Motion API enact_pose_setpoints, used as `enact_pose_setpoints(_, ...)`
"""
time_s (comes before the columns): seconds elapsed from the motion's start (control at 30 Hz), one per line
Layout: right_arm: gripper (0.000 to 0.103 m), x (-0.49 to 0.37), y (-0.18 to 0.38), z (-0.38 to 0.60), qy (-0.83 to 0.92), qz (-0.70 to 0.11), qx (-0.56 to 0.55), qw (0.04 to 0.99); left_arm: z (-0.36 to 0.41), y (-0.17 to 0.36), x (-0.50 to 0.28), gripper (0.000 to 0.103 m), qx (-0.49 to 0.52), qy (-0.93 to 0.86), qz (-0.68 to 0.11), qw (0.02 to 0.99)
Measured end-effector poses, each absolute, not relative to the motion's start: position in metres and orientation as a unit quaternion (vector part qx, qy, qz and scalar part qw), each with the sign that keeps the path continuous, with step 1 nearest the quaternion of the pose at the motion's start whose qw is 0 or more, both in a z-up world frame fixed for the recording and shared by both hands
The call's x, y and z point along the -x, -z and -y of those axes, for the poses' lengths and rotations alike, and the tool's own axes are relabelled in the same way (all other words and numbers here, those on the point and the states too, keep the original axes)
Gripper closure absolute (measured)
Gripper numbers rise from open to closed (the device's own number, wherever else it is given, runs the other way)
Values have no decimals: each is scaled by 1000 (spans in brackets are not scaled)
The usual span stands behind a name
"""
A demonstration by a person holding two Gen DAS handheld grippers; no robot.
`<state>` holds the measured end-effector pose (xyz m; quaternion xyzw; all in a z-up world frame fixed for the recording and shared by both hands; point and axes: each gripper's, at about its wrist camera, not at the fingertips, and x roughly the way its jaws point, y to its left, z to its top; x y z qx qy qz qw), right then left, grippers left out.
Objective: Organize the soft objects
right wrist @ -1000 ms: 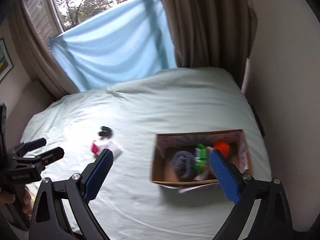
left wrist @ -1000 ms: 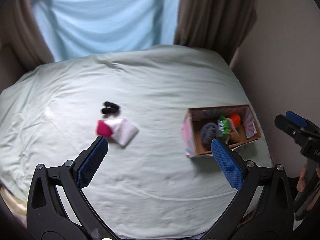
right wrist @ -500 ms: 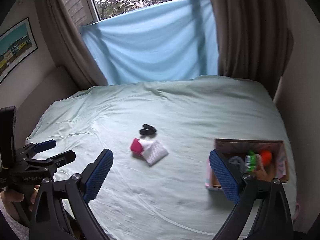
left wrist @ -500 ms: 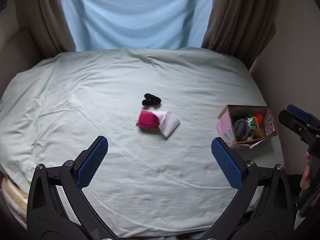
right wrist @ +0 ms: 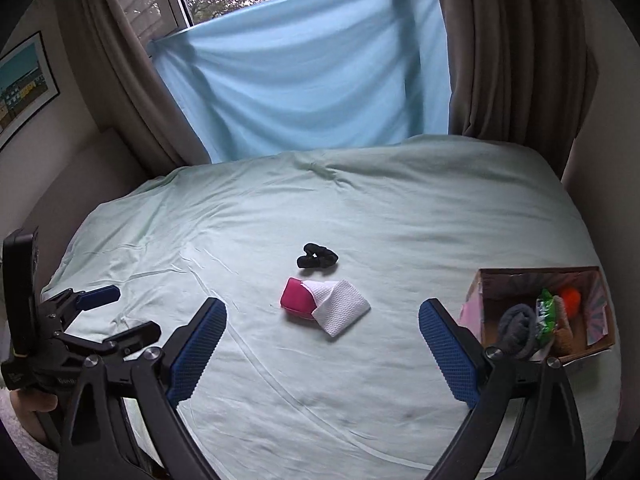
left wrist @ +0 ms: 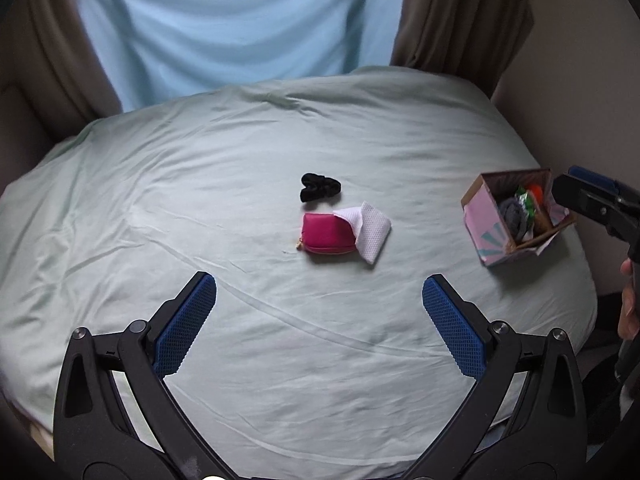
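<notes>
Both tools, left [left wrist: 319, 308] & right [right wrist: 322, 334], spread wide, empty, above pink pouch [left wrist: 327, 232] w/ white cloth [left wrist: 372, 229].

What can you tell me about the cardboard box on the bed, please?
The cardboard box is open-topped, brown inside, with pink and pale-blue printed outer walls. It stands on the pale green bed cover near its right edge, apart from both grippers. Inside lie a grey rolled cloth, a green packet-like item, something orange and a brown item. A pale flap pokes out beneath it.
</notes>
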<state>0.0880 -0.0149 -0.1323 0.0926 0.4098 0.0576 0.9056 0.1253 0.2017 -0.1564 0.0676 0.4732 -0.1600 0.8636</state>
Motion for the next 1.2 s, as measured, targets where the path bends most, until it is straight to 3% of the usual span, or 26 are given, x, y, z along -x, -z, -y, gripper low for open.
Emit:
enact_pose_setpoints(0.33,7,-136,185,14,-72,-437,-85,893,-173,224,-186,0,-151,214,-482,836)
enact_pose_setpoints(0.67,7,-203,270,16,-135,-484,2,864,-136,310,-250,0,-260,272,-491,786)
enact_pose_setpoints(0.97,7,-246,357,3,-202,-537,75,816,-98,387,-267,0,-412,357,-459,702)
enact_pose_setpoints(1.2,7,-269,405,-6,-248,-564,113,780,-81,419,-281,0,-441,391,-453,669)
